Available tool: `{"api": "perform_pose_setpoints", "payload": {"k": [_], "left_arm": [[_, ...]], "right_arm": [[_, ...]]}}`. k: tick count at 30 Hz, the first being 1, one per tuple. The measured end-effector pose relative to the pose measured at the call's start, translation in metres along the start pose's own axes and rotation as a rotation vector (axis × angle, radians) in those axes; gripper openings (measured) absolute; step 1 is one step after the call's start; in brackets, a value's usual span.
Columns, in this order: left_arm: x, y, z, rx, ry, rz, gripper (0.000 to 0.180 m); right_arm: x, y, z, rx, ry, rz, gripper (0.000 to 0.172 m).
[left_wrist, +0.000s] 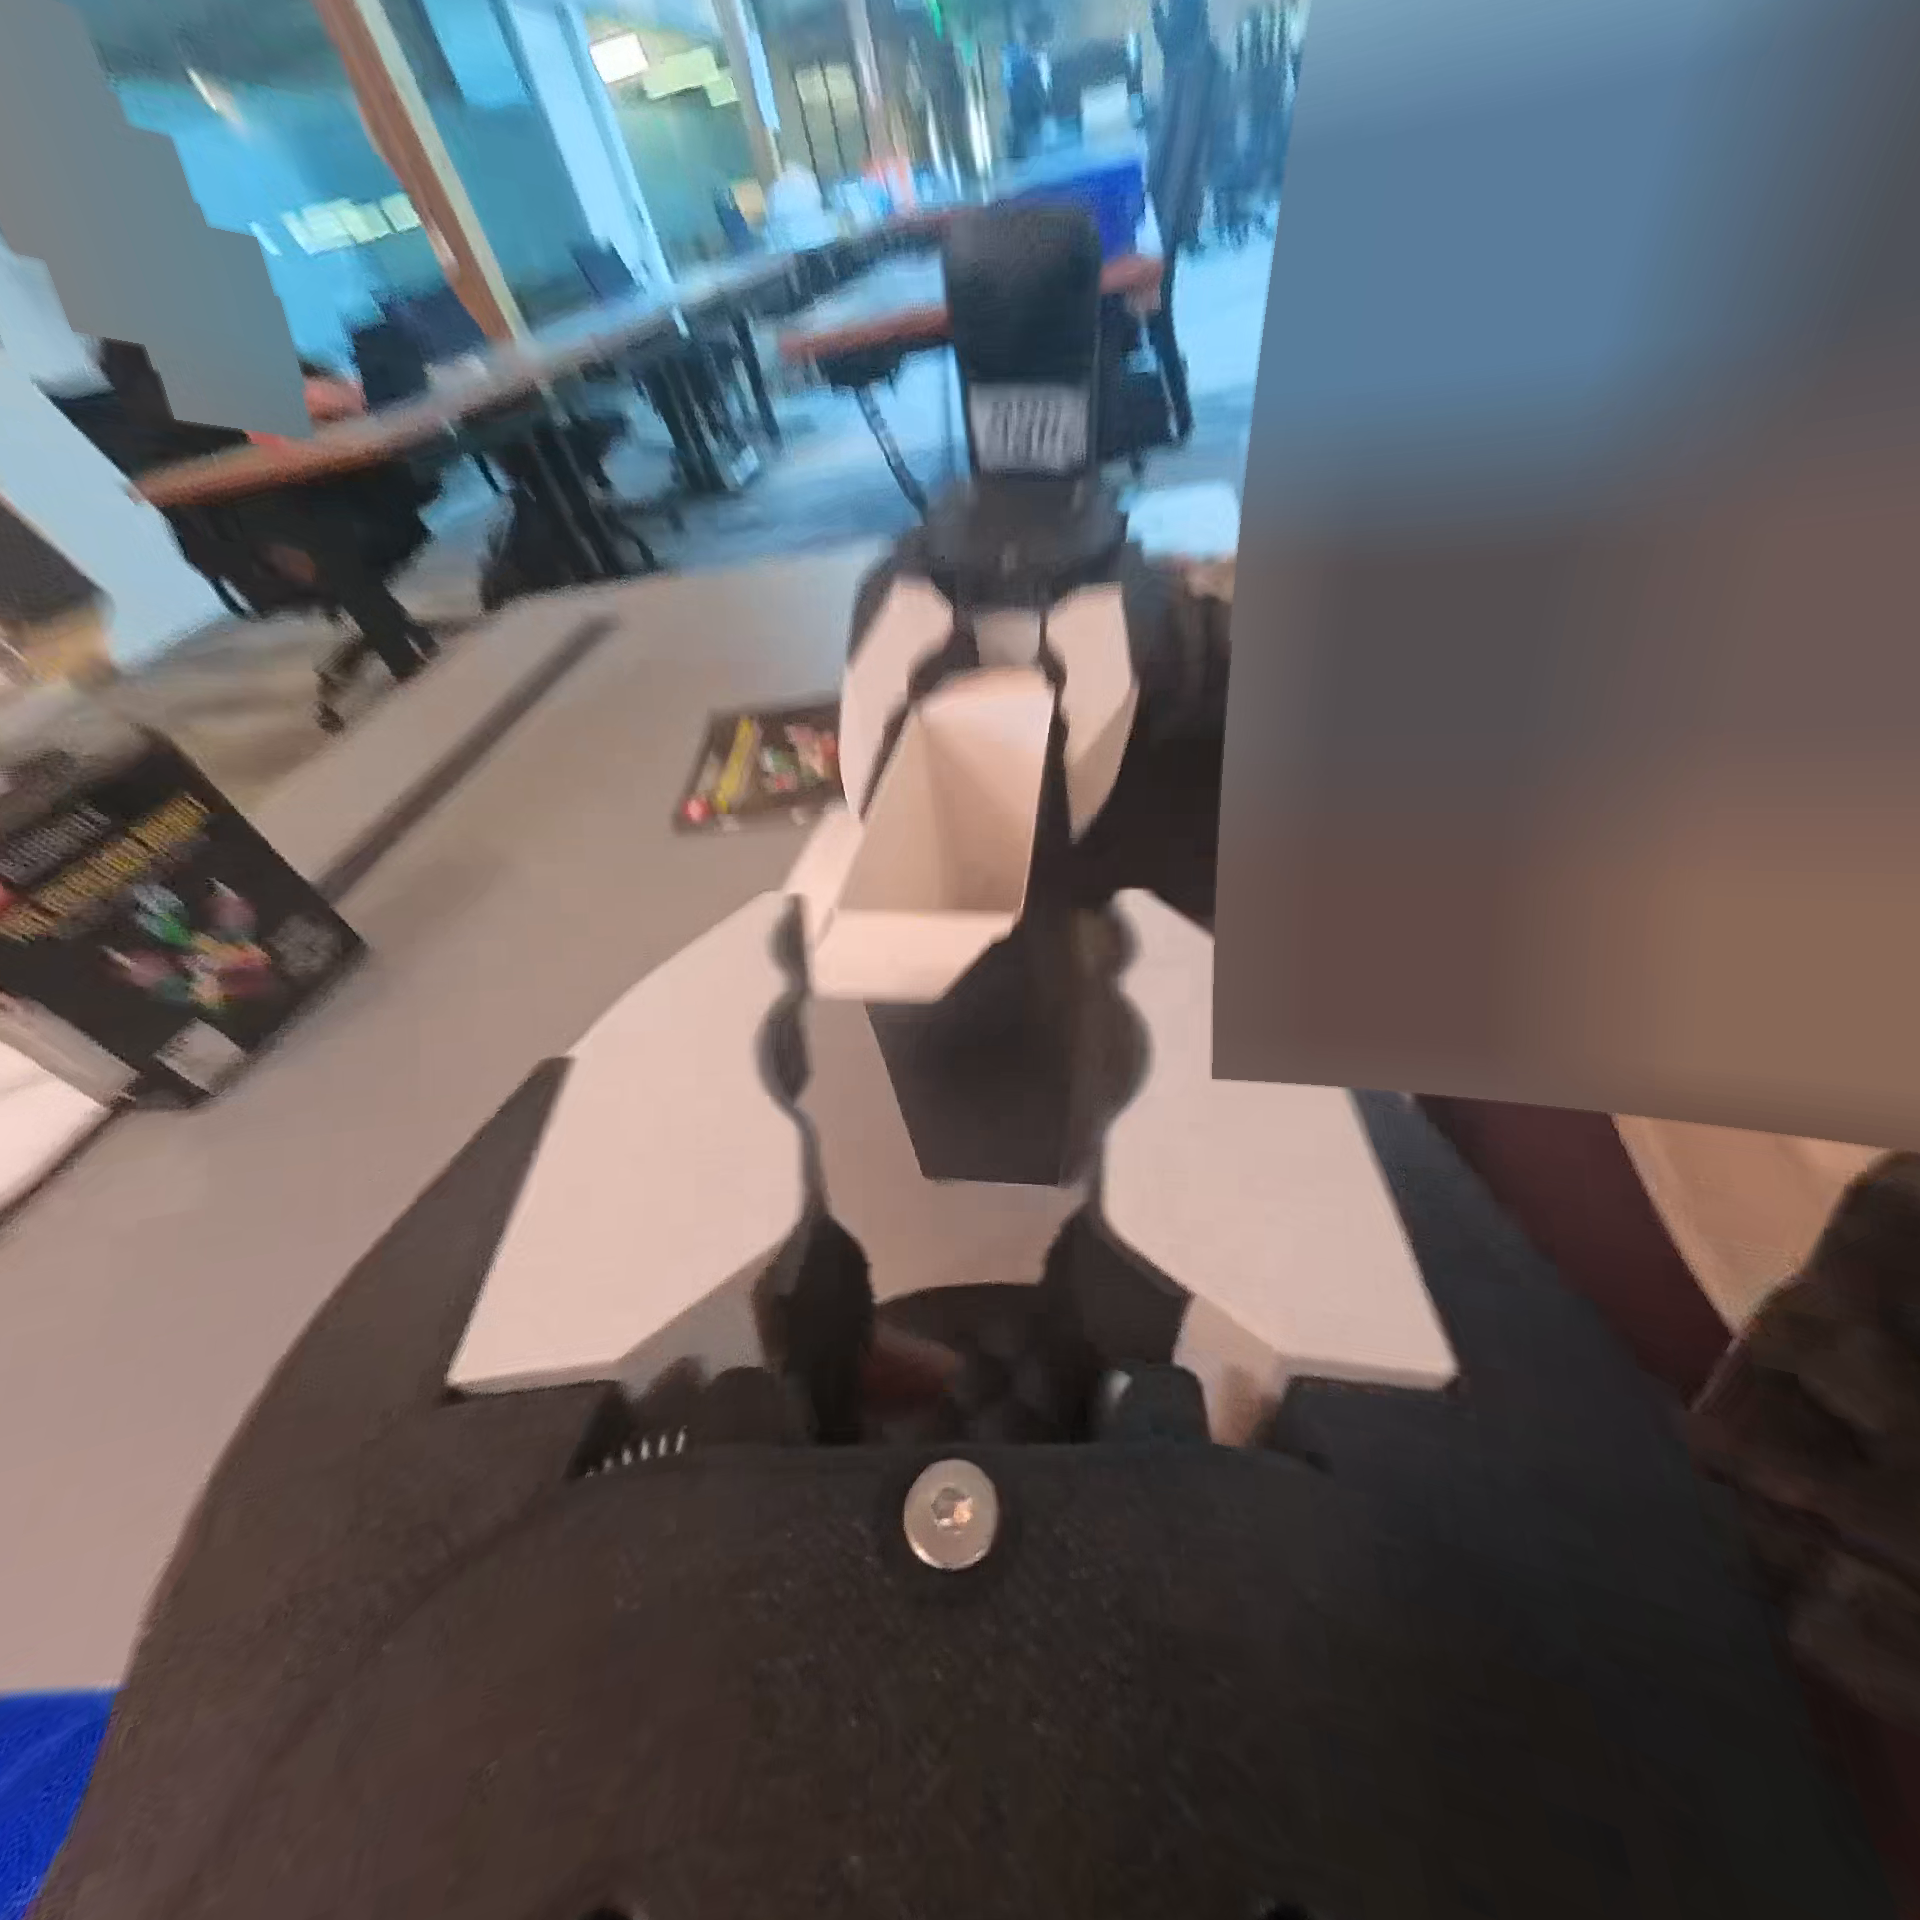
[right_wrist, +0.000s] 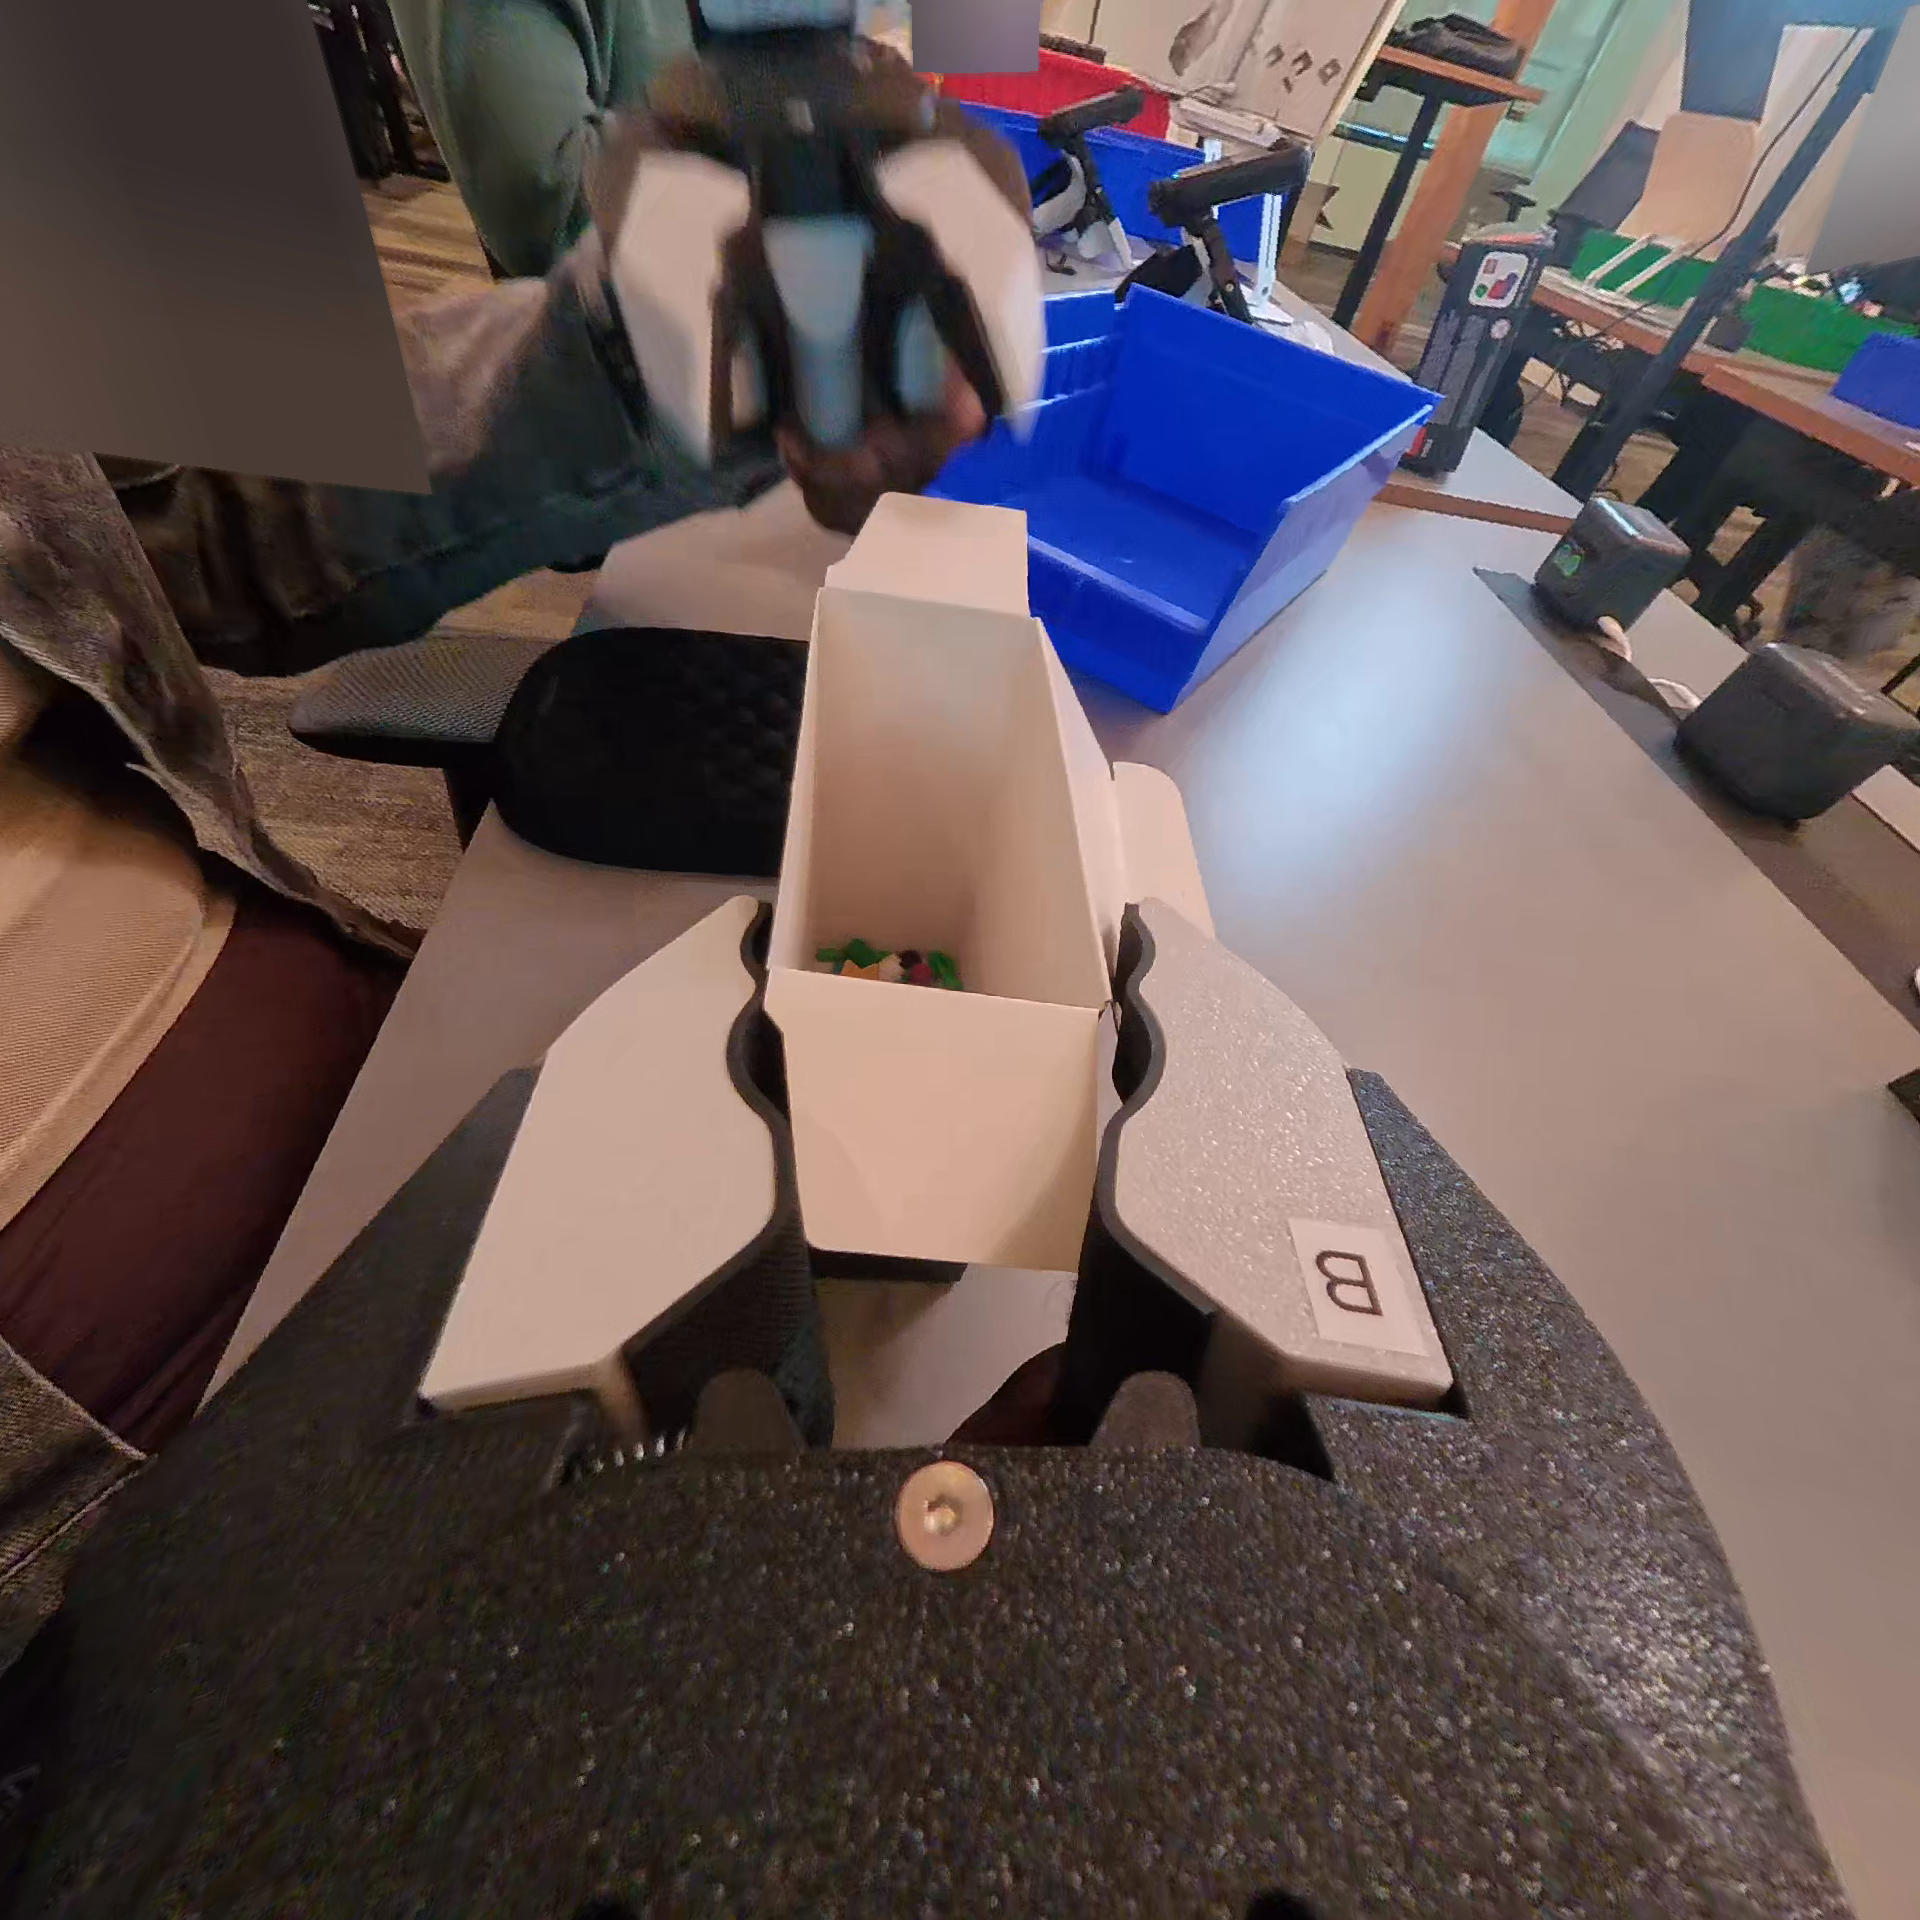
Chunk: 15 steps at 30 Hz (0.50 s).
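An open white carton box (right_wrist: 935, 790) with black outer sides stands on the grey table (right_wrist: 1455, 883). Small coloured pieces (right_wrist: 894, 964) lie at its bottom. My right gripper (right_wrist: 940, 914) is shut on the box, with both pads pressed on its sides near the top rim. It also shows in the left wrist view (left_wrist: 966, 810), beyond the box (left_wrist: 935, 831). My left gripper (left_wrist: 956, 920) is open and blurred. Its fingers flank the box's near flap (left_wrist: 904, 956), and I see no pad pressing on it. In the right wrist view the left gripper (right_wrist: 862, 426) hovers just past the box's far flap.
A blue bin (right_wrist: 1174, 499) stands behind the box to the right. Two dark cubes (right_wrist: 1787, 727) (right_wrist: 1610, 561) sit at the table's right edge. A black armrest pad (right_wrist: 655, 748) is on the left. A dark printed box (left_wrist: 156, 904) and a flat printed booklet (left_wrist: 764, 769) are also on the table. The gap from one gripper's tips to the other's is roughly 11 cm.
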<state>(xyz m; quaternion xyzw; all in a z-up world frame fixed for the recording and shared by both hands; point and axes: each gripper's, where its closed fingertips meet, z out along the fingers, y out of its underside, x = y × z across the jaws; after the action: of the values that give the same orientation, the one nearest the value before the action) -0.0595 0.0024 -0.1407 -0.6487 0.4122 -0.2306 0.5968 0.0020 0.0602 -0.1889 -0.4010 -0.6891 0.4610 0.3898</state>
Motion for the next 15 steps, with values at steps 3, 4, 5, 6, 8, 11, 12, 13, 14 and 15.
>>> {"api": "perform_pose_setpoints", "payload": {"k": [3, 4, 5, 6, 8, 11, 12, 13, 14, 15], "left_arm": [[-0.007, -0.029, -0.015, -0.016, -0.135, 0.080, 0.003], [-0.011, -0.024, -0.010, -0.092, -0.168, 0.087, 0.001], [-0.011, -0.013, -0.003, -0.187, -0.159, 0.093, 0.001], [-0.013, 0.001, 0.003, -0.282, -0.152, 0.099, 0.001], [-0.020, 0.028, 0.010, -0.445, -0.164, 0.123, 0.001], [-0.015, 0.044, 0.024, -0.470, -0.104, 0.097, 0.001], [-0.014, 0.046, 0.028, -0.453, -0.098, 0.086, 0.001], [-0.013, 0.045, 0.032, -0.430, -0.094, 0.092, 0.001], [-0.013, 0.044, 0.033, -0.413, -0.098, 0.097, 0.000], [-0.014, 0.045, 0.034, -0.405, -0.108, 0.091, 0.001]], "right_arm": [[-0.002, -0.001, 0.002, -0.005, -0.013, -0.009, 0.063], [-0.002, -0.001, 0.003, -0.005, -0.018, -0.009, 0.063], [-0.002, -0.001, 0.003, -0.005, -0.021, -0.009, 0.063], [-0.001, -0.001, 0.003, -0.004, -0.021, -0.007, 0.063], [-0.001, -0.001, 0.003, 0.000, -0.021, -0.001, 0.063], [-0.001, -0.001, 0.003, 0.005, -0.022, 0.004, 0.062], [-0.001, -0.001, 0.003, 0.005, -0.023, 0.004, 0.062], [-0.001, -0.001, 0.004, 0.003, -0.024, 0.007, 0.062], [-0.001, -0.001, 0.003, 0.001, -0.023, 0.008, 0.062], [-0.001, 0.000, 0.003, 0.001, -0.022, 0.010, 0.062]]}}
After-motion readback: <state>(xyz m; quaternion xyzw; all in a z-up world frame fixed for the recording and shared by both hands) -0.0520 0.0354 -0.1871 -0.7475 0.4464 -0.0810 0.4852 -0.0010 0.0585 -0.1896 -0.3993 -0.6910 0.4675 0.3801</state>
